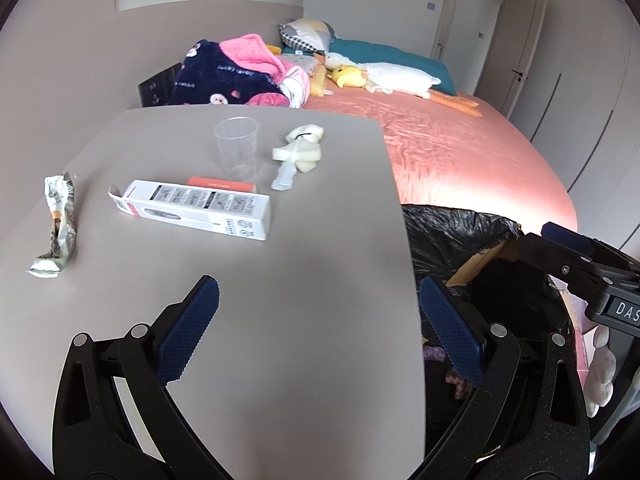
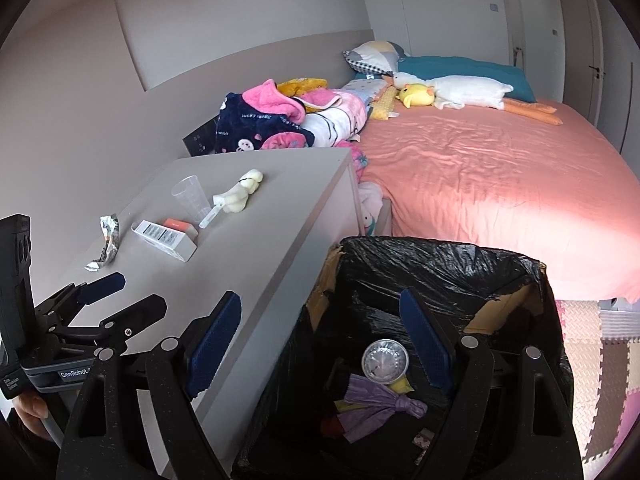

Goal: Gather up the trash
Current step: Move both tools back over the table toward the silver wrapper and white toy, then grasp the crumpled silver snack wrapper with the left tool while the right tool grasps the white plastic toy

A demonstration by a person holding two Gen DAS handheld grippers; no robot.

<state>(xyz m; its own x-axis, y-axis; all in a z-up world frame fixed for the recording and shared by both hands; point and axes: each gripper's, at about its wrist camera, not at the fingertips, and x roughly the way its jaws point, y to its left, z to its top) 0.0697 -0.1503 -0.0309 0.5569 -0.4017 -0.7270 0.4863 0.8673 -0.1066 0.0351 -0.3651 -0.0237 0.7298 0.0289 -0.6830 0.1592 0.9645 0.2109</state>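
On the grey bedside table lie a crumpled silver wrapper, a white carton box with an orange box behind it, a clear plastic cup and a white foam bundle with a small tube. My left gripper is open and empty over the table's near right part. My right gripper is open and empty above the black-lined trash bin, which holds a foil cup and a purple bag. The left gripper also shows in the right wrist view.
A bed with a pink sheet lies right of the table, with a heap of blankets, pillows and plush toys at its head. Foam floor mats lie right of the bin. The bin stands against the table's right side.
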